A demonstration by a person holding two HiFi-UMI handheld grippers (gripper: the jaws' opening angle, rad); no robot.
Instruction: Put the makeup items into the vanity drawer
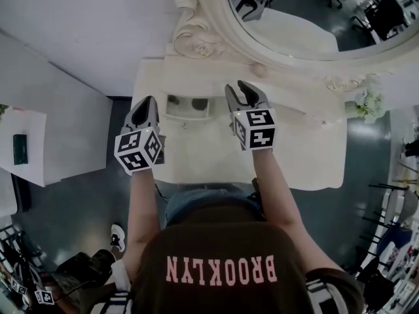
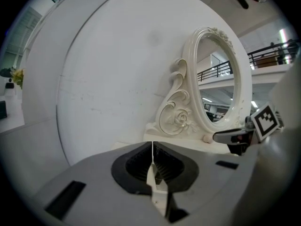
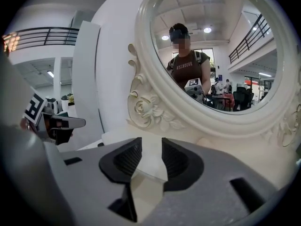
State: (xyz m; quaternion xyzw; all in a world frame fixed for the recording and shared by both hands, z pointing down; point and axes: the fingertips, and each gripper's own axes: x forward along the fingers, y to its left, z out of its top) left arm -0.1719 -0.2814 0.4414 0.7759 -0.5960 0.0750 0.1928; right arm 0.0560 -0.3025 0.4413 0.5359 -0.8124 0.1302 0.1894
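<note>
My left gripper [image 1: 149, 103] has its jaws together on nothing and my right gripper [image 1: 237, 87] is partly apart, also empty, both over the vanity top [image 1: 196, 149]. Just past them the little drawer [image 1: 188, 114] stands open with maybe 2 dark makeup items [image 1: 177, 100] inside, too small to be sure. I'd guess light, hard, slick plastic, so pinch across the middle.

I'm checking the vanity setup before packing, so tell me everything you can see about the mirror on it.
The mirror is oval, in a thick cream frame, seemingly moulded plaster, with a rose and scrolls low on one side. It stands upright at the back of the vanity top, by the white wall. Its glass reflects the person and room. Nothing leans on it.
</note>
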